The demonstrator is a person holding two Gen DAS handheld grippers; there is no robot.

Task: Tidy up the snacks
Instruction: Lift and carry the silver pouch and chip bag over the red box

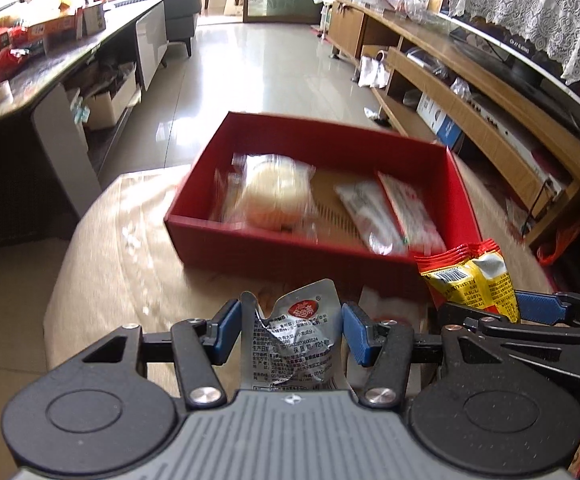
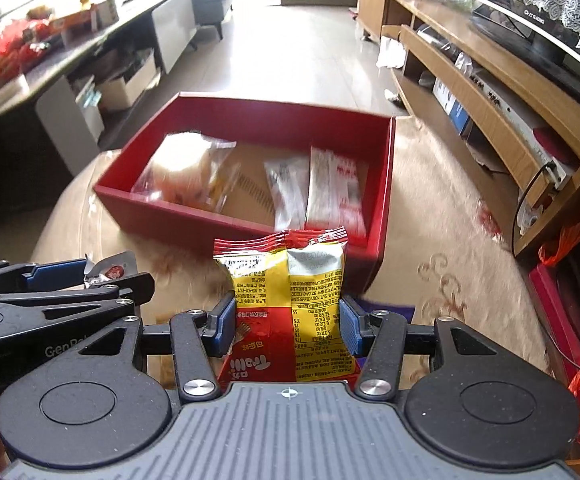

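**snackbot_fan:** So, what's the smart way to finish this drop? Big stuff first: the red box sits open on the beige cloth-covered table, straight ahead of both grippers, with a clear-wrapped bun on its left side and two white-and-red sachets on the right.

**umi_tinkerer:** Looks like the carry-over step to me. The bare cardboard floor between the bun and the sachets is the free spot, so the person should probably lift both packets clear of the near wall, get past it, then let go low so nothing bounces out. One at a time is safer, since the two grippers are right beside each other and could bump.

**snackbot_fan:** And the grips?

**umi_tinkerer:** The right gripper is clamped on the red-and-yellow snack packet, blue pads pressing its sides, the packet's top standing up just short of the box's near wall. The left gripper is squeezed shut on the small crinkled silver packet, also near that wall but a bit further back. The silver one looks flimsy and is held mid-body, so a gentle tilt forward before releasing should help it slide off.
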